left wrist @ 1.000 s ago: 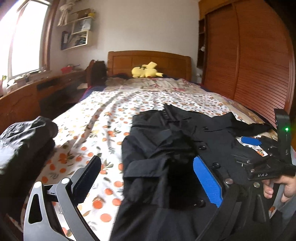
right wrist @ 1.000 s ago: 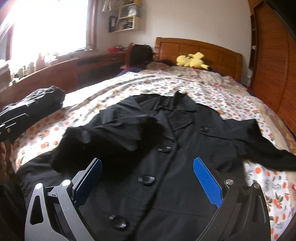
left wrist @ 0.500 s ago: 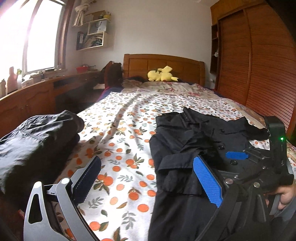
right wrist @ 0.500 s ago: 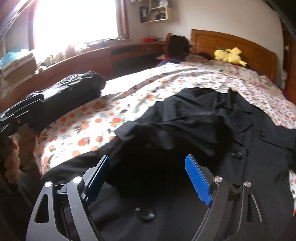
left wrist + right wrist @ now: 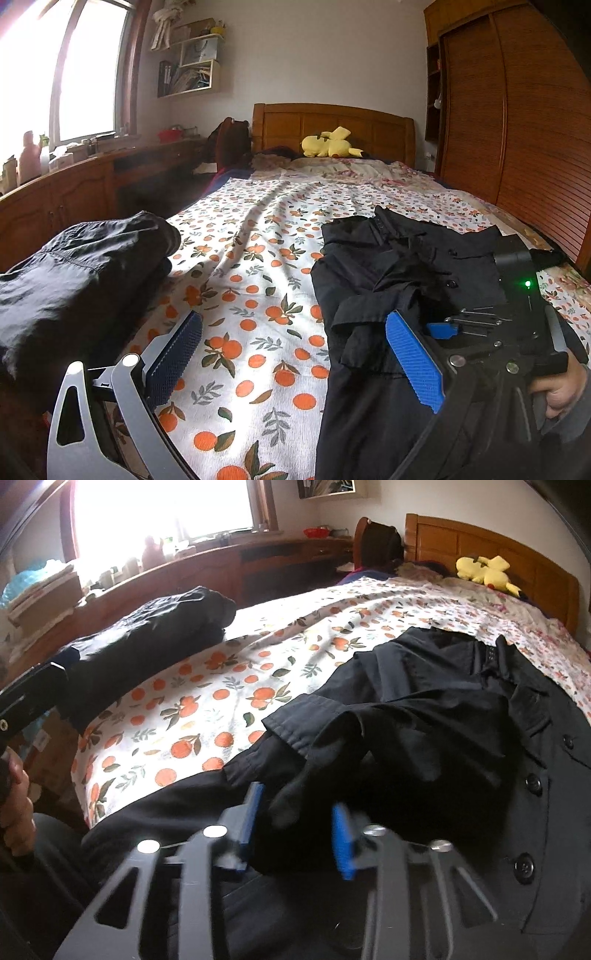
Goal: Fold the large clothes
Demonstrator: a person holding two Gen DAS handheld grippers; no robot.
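The fold looks barely begun: the black coat [image 5: 443, 720] lies mostly spread on the bed [image 5: 258, 295], one sleeve [image 5: 321, 738] folded inward and between the narrowed jaws of the right gripper [image 5: 295, 827], while the left gripper [image 5: 291, 354] hangs wide, empty.

My left claw [image 5: 295, 365] hangs low with its pads spread wide, gripping nothing. My right claw [image 5: 299, 830] has its blue pads drawn close, pinching dark cloth between them.

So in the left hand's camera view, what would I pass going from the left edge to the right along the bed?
Folded dark garment → orange-print bedsheet → black coat → right gripper, in a hand.
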